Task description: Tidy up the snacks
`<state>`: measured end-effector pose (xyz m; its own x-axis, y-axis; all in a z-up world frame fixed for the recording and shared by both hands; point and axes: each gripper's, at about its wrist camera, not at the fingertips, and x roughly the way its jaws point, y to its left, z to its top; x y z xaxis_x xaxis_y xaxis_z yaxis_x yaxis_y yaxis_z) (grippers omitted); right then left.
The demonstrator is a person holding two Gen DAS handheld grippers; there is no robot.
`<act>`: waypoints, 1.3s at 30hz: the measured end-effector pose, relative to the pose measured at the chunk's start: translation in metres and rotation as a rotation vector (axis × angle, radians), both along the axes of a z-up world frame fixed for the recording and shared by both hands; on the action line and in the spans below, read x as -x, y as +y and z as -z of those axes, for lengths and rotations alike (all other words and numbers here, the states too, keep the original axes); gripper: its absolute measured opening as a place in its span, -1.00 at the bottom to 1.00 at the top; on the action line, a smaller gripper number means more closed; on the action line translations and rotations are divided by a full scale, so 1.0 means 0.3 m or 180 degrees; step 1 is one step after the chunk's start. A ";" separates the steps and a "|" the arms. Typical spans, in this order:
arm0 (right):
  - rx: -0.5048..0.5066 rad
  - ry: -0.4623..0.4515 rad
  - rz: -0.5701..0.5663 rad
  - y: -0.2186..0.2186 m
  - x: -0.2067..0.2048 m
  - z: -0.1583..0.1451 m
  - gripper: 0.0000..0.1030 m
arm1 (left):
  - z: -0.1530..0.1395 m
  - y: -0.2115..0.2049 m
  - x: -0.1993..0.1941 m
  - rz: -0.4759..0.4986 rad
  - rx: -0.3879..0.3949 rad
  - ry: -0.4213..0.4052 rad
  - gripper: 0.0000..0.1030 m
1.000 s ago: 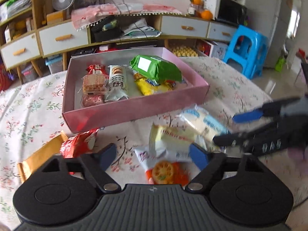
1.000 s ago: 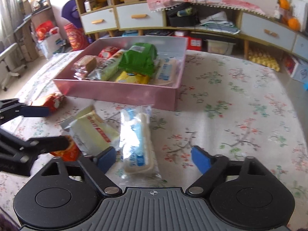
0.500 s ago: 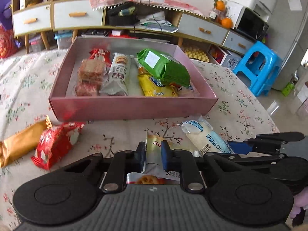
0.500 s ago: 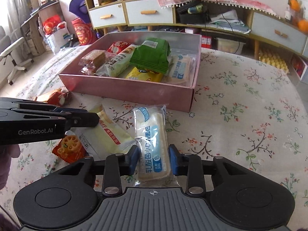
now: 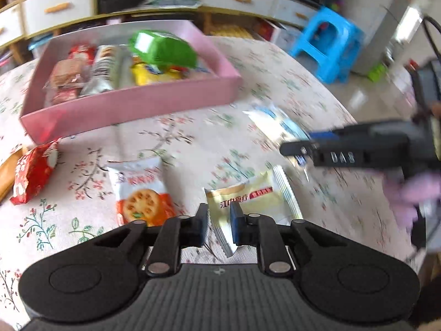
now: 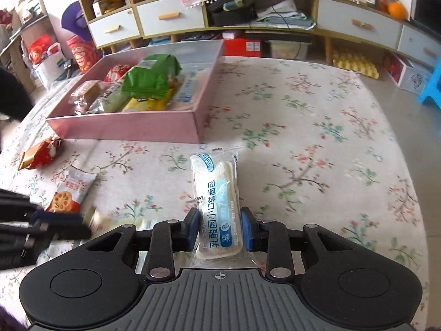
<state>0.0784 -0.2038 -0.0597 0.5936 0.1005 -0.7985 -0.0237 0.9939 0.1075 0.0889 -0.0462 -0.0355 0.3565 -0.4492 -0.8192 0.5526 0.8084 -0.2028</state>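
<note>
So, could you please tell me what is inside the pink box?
The pink box holds a green bag lying on yellow and silver packets; whatever lies beneath is covered.

A pale yellow snack packet [image 5: 248, 201] and a blue-and-white bread pack [image 6: 217, 207] each sit pinched between gripper fingers, apparently lifted, while an orange cracker pack [image 5: 142, 193] and red pouch [image 5: 33, 171] lie before the part-filled pink box [image 5: 132, 104].

Right gripper [image 5: 300, 149] motion-blurred in left wrist view; bread pack [image 5: 275, 122] ahead of it smeared, print unreadable; orange packet [image 5: 7, 171] cut off far left.
</note>
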 end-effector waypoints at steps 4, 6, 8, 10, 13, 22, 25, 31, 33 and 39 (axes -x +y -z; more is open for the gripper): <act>-0.0010 -0.0022 -0.0020 -0.035 0.029 -0.002 -0.41 | -0.004 -0.004 0.035 0.0273 -0.0237 -0.0395 0.14; -0.0080 -0.0038 -0.0027 -0.056 0.039 -0.001 -0.36 | 0.003 -0.010 0.046 0.0408 -0.0297 -0.0597 0.36; -0.0109 -0.0077 -0.0124 -0.062 0.044 -0.002 -0.34 | 0.004 -0.020 0.056 0.0629 -0.0285 -0.0754 0.56; -0.0088 -0.0160 -0.0230 -0.065 0.056 -0.002 -0.22 | 0.008 -0.039 0.067 0.0875 -0.0327 -0.0937 0.76; -0.0072 -0.0249 -0.0361 -0.067 0.074 -0.004 0.37 | 0.015 -0.095 0.074 0.1194 -0.0505 -0.1076 0.81; 0.0131 -0.0296 -0.0397 -0.070 0.078 0.028 0.39 | 0.051 -0.148 0.061 0.1301 -0.0630 -0.0842 0.77; 0.0133 -0.0319 -0.0363 -0.072 0.075 0.031 0.39 | 0.059 -0.129 0.027 0.0862 -0.0555 -0.0671 0.76; 0.0135 -0.0314 -0.0302 -0.069 0.060 0.041 0.49 | 0.065 -0.108 0.014 0.0297 -0.0438 -0.0675 0.61; 0.0110 -0.0292 -0.0291 -0.069 0.056 0.042 0.58 | 0.065 -0.102 0.013 0.0237 -0.0391 -0.0707 0.47; 0.0191 -0.0275 -0.0251 -0.052 0.053 0.045 0.66 | 0.053 -0.092 0.008 0.0152 -0.0337 -0.0747 -0.02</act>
<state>0.0624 -0.2195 -0.0731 0.6525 0.1032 -0.7507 -0.1086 0.9932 0.0422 0.0865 -0.0737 -0.0515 0.5228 -0.3863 -0.7599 0.6126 0.7901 0.0198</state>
